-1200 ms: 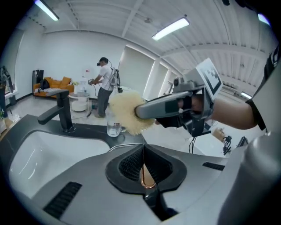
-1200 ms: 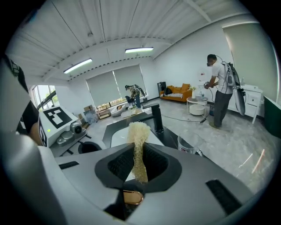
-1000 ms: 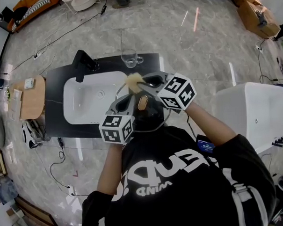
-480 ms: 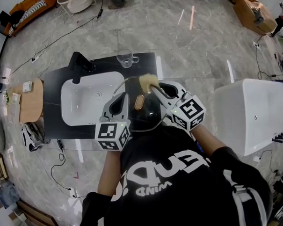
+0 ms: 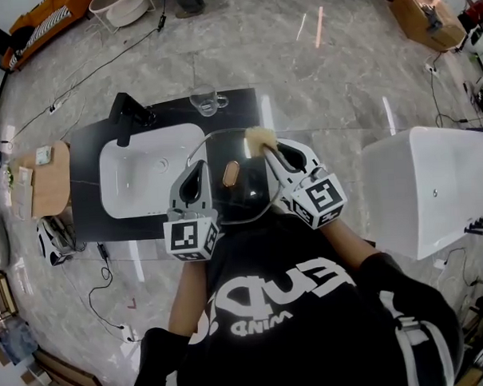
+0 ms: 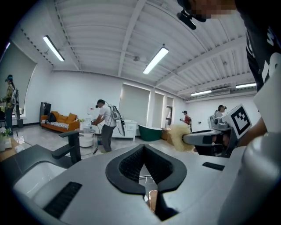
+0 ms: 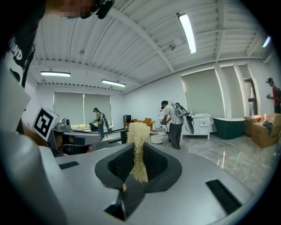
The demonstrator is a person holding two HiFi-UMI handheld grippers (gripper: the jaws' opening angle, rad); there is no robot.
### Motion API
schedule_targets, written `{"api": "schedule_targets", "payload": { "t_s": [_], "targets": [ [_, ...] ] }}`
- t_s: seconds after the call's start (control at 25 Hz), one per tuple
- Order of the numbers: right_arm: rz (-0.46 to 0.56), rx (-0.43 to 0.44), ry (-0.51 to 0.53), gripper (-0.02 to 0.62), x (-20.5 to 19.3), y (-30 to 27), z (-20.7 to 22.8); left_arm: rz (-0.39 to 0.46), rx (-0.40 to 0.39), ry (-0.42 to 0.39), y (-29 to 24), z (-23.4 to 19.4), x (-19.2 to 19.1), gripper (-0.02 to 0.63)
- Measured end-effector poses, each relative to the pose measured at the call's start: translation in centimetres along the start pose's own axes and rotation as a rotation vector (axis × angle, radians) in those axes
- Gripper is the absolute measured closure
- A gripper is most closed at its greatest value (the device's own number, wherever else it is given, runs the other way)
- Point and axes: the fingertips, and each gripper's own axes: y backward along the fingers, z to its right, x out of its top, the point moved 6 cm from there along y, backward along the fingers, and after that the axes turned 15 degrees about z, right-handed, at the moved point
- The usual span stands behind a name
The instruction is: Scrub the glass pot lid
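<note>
Head view: left gripper [image 5: 197, 168], jaws clamped tight on the glass pot lid [image 5: 243, 194]; right gripper [image 5: 272, 152], jaws pinching a straw-coloured scrubber [image 5: 258, 137] at the lid's far edge.

Mock-up lab hall: sink [image 5: 145, 184], bathtub [image 7: 230, 126], sofa [image 6: 61, 122]

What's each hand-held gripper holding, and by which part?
Left hand-held gripper: glass pot lid, pinched at its rim. Right hand-held gripper: yellow fibrous scrubber, clamped by its narrow end.
</note>
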Motion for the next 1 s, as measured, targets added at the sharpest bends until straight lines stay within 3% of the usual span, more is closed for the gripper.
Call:
{"api": "schedule_targets", "payload": {
  "t_s": [0.28, 1.0],
  "targets": [
    [0.010, -0.011, 0.014, 0.548, 0.01, 0.53, -0.10, 0.037, 0.014, 0.002, -0.21, 0.52, 0.13, 0.592],
    [0.001, -0.003, 0.015, 0.548, 0.03, -0.09, 0.47, -0.001, 0.026, 0.049, -0.78, -0.10, -0.32, 0.592]
  ]
}}
